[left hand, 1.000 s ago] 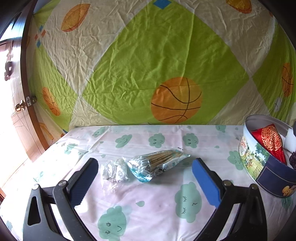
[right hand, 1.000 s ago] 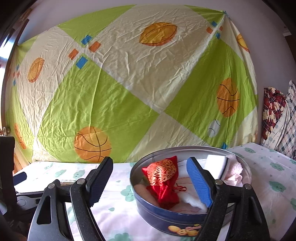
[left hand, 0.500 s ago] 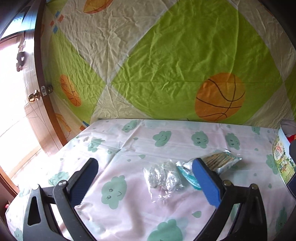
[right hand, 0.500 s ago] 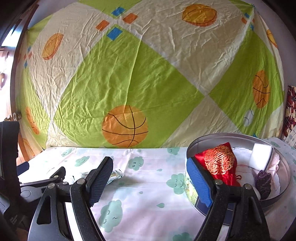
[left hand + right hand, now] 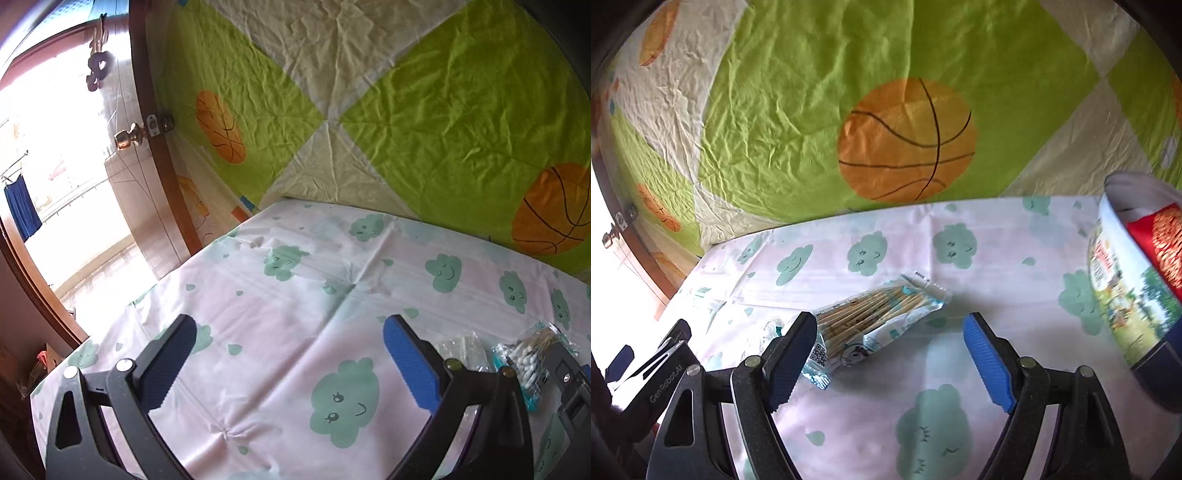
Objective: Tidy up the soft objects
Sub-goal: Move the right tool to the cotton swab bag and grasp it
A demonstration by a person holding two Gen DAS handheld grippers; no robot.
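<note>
Swab packet lies just ahead of the spread right hand-held gripper.

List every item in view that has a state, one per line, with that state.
left gripper: open, empty, above the tablecloth
right gripper: open, empty
cotton swab packet: lying flat on the tablecloth, ungrasped
clear plastic bag: lying beside the swab packet
round tin: lid off, red pouch inside
door: open

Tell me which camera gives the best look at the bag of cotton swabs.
The right wrist view. There the bag of cotton swabs lies nearly whole on the tablecloth, just ahead of the open right tool. The left wrist view shows only its end, low at the right edge, partly behind black tool parts.
</note>
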